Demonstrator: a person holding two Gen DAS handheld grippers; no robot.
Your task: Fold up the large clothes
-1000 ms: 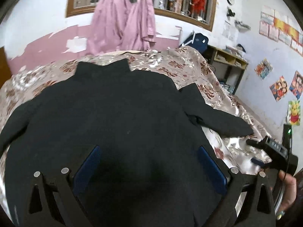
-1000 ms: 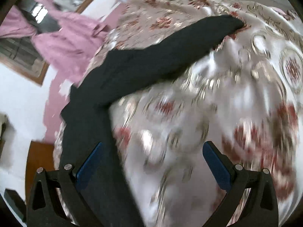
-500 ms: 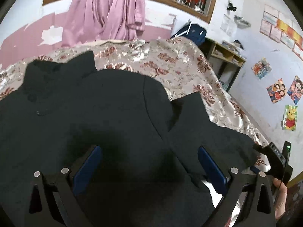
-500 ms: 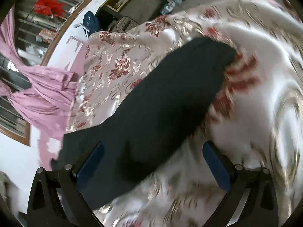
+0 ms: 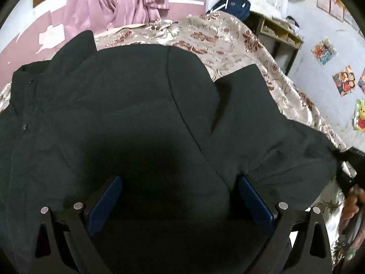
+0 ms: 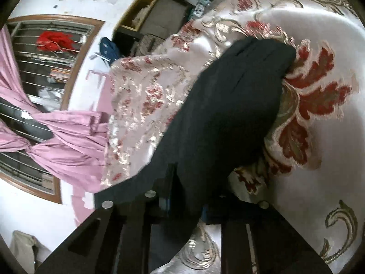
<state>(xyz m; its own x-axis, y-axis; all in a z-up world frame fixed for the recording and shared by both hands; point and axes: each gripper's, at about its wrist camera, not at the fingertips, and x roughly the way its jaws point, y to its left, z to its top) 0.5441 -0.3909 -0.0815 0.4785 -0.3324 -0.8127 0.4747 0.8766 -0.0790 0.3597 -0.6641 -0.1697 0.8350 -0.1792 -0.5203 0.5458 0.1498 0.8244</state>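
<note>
A large black coat (image 5: 127,105) lies spread on the floral bedspread (image 5: 228,36). Its right sleeve (image 5: 262,132) stretches out to the right. My left gripper (image 5: 180,203) hovers open and empty over the coat's body, blue pads wide apart. My right gripper (image 6: 184,203) is shut on the black sleeve (image 6: 228,105), with the cloth pinched between its fingers near the cuff end. It also shows at the right edge of the left wrist view (image 5: 351,169), held by a hand.
Pink curtains (image 5: 118,2) hang at the barred window behind the bed. A wooden shelf (image 5: 278,32) and a blue bag (image 5: 232,6) stand by the far right wall. The bed's edge (image 5: 328,132) runs along the right side.
My right gripper has moved in on the sleeve and closed on it. My left gripper has moved lower and forward over the coat, staying open.
</note>
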